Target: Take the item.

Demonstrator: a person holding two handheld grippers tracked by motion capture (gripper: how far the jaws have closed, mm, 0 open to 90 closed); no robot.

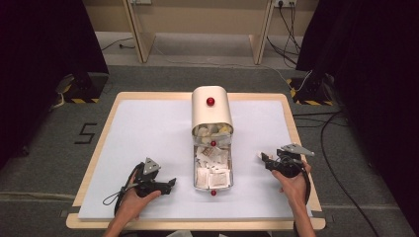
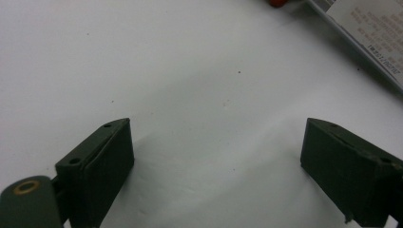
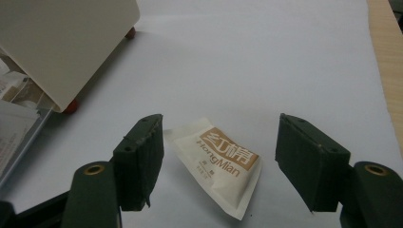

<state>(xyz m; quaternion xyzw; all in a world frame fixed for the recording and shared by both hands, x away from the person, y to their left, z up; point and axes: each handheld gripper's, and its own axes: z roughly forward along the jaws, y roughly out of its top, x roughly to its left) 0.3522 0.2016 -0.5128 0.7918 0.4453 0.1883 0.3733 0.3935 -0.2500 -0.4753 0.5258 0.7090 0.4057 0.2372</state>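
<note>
Cream sachet (image 3: 216,164) lay flat on the white tabletop (image 3: 266,61), lower middle of frame, between the right gripper (image 3: 218,156) jaws, spread wide, untouched. Left gripper (image 2: 216,156) gaped too, nothing inside.

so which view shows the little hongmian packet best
The right gripper view: the packet lies flat on the white table between the open right gripper, its brown print readable. In the high view it is a pale speck at that gripper's tips.
</note>
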